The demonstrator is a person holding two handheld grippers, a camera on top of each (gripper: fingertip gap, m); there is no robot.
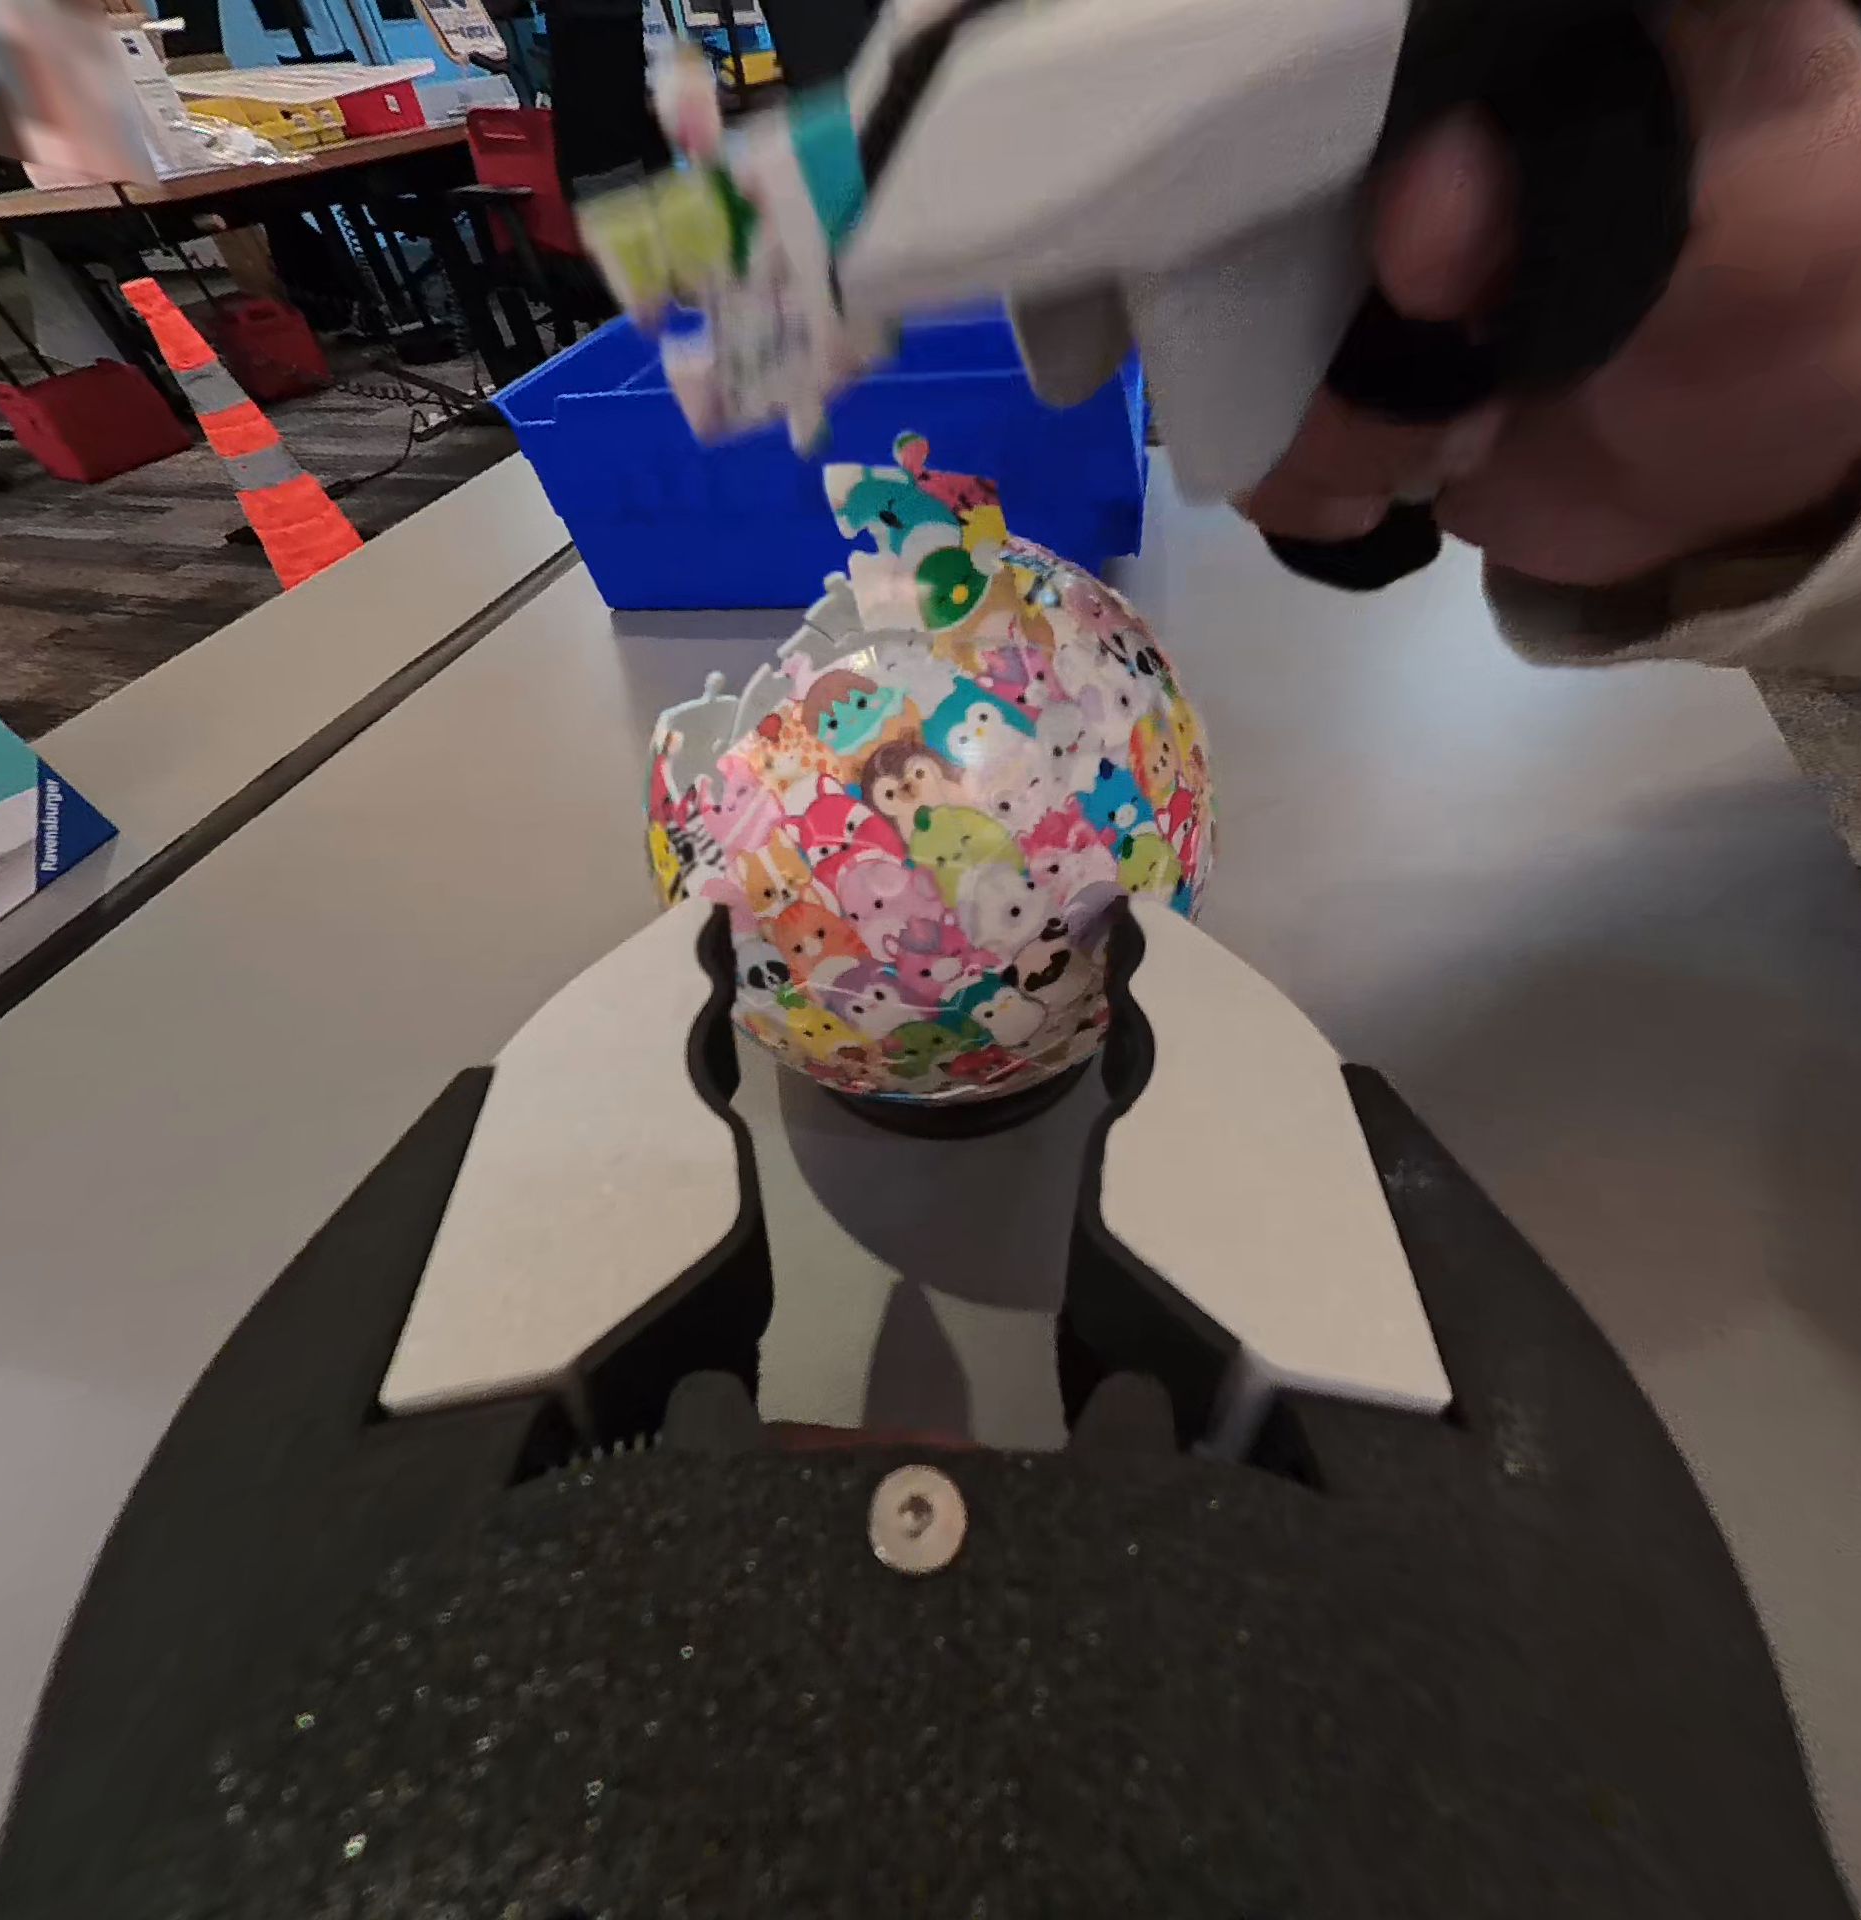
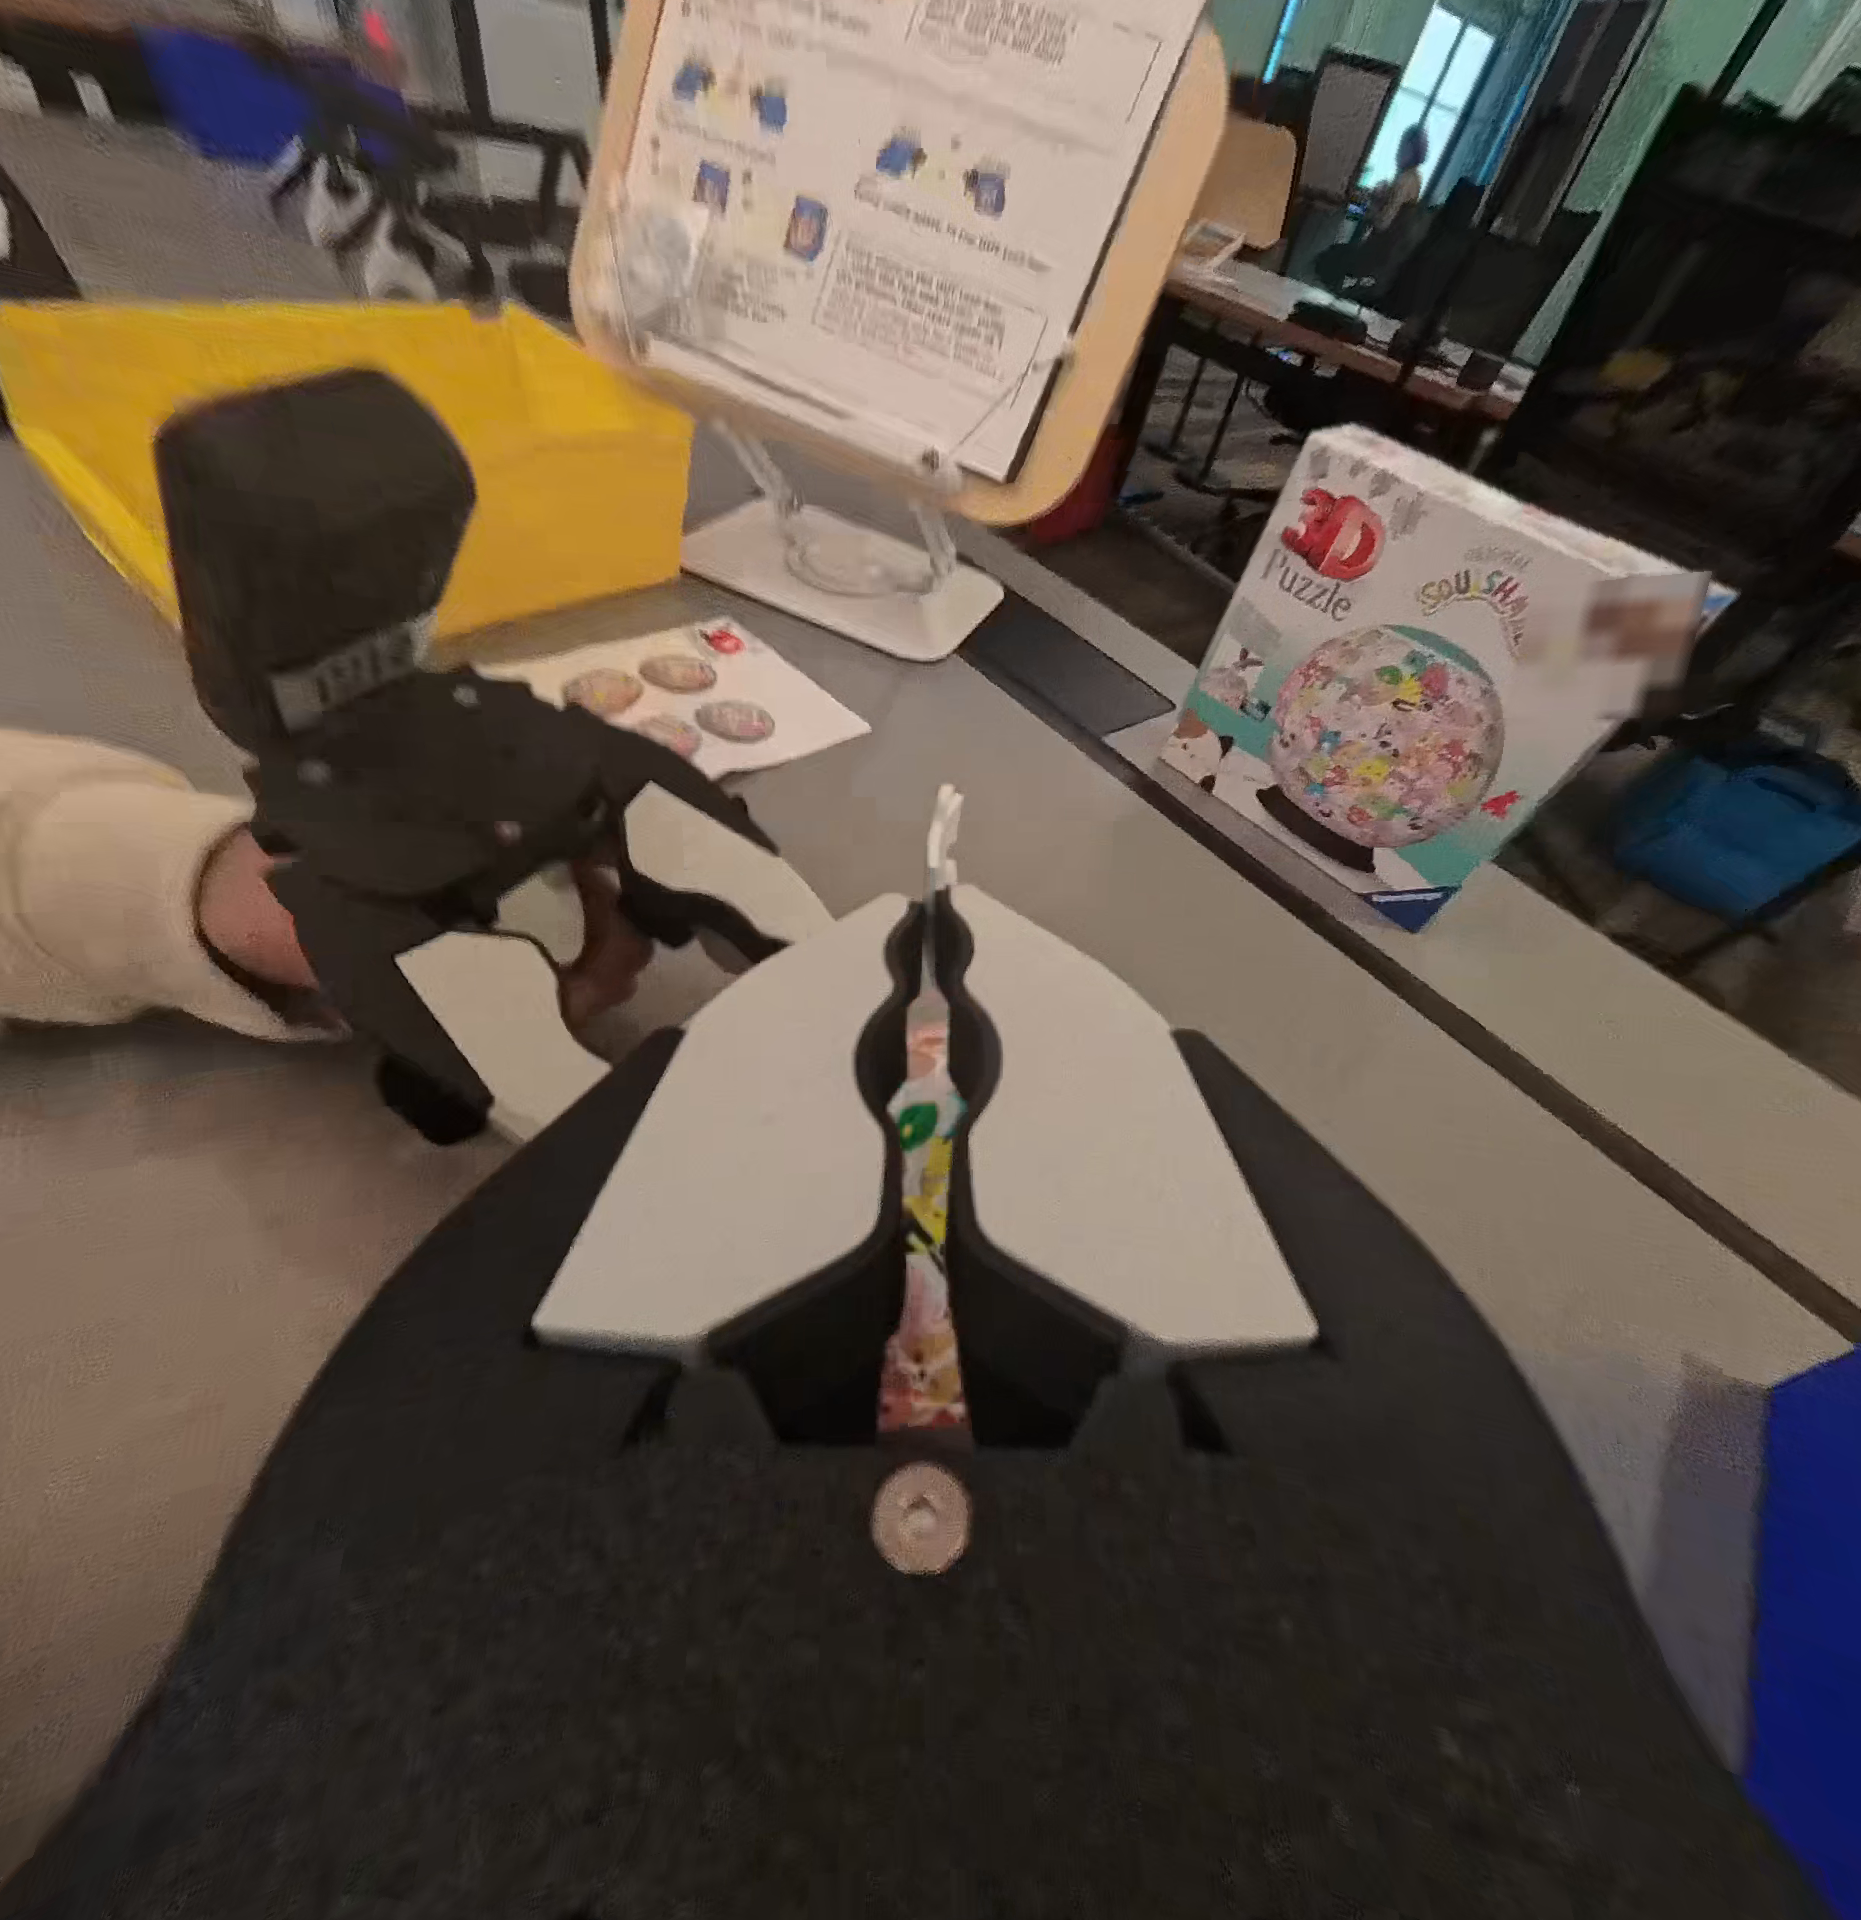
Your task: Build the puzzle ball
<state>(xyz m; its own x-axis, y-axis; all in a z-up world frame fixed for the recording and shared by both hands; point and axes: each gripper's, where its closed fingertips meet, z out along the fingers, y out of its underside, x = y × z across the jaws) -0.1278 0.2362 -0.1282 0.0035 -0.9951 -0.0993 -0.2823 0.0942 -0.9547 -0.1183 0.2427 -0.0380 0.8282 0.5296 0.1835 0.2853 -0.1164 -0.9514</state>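
The colourful puzzle ball (image 1: 936, 831) sits on a dark stand (image 1: 936, 1117) on the grey table (image 1: 386, 1039). Its upper left is open, and a few pieces (image 1: 921, 520) stick up at the top. My left gripper (image 1: 921, 935) has a pad pressed against each side of the ball's lower half. My right gripper (image 1: 801, 208) is above and behind the ball, blurred, shut on a joined cluster of puzzle pieces (image 1: 739, 291). In the right wrist view the cluster (image 2: 931, 1143) shows edge-on between the shut fingers of the right gripper (image 2: 931, 914). The ball is hidden there; the left gripper (image 2: 406, 790) shows at the left.
A blue bin (image 1: 853, 499) stands just behind the ball. A yellow bin (image 2: 386, 436), an instruction sheet on a stand (image 2: 884, 229), a printed sheet (image 2: 687, 707) and the puzzle box (image 2: 1404, 675) sit beyond. An orange cone (image 1: 251, 436) stands on the floor. My hands' fingertips stand some 9 cm from each other.
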